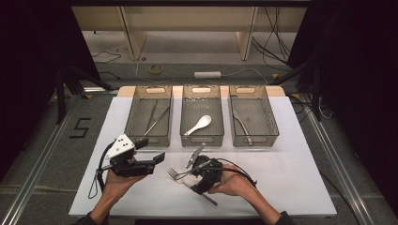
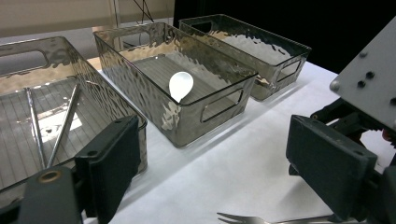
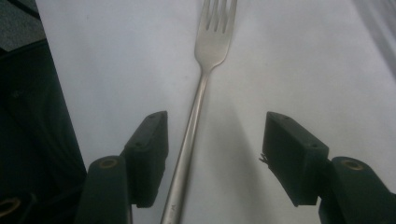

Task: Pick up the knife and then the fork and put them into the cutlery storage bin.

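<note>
Steel fork (image 3: 198, 100) lies flat on the white table (image 1: 291, 173), near centre, between the spread jaws of the right gripper (image 3: 212, 158). Risk: thin handle sits off-centre, so closing may skid it. Left gripper (image 2: 210, 172) open, empty.

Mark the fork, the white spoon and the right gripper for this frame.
fork (image 3: 215, 35), right gripper view, on the head just below the tines.
white spoon (image 1: 203, 121), high view, on the bowl, in the middle bin.
right gripper (image 3: 212, 156), right gripper view, midway between its open jaws, over the fork's handle.
</note>
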Available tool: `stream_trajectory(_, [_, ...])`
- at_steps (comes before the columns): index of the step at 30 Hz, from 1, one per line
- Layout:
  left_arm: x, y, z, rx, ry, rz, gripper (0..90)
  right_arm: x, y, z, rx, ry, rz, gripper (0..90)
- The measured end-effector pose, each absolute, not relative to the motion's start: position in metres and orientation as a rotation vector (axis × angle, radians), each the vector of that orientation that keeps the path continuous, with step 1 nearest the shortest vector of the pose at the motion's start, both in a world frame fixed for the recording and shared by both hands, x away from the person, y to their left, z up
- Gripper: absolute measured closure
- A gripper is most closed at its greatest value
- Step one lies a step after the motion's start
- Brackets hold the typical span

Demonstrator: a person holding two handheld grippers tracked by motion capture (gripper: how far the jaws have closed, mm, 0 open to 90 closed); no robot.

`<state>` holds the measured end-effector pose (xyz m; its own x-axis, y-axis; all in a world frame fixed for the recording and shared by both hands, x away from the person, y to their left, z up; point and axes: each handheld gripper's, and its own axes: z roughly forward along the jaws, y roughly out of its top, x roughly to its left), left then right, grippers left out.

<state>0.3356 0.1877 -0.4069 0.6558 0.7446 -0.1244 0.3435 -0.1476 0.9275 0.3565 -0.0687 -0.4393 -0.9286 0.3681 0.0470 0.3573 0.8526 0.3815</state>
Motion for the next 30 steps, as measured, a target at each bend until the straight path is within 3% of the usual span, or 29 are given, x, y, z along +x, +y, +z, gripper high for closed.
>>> stream_trajectory(30, [0.336, 0.188, -0.407, 1.749, 0.882, 0.444, 17.3, 0.355, -0.057, -0.461, 0.526, 3.051, 0.497, 62.6])
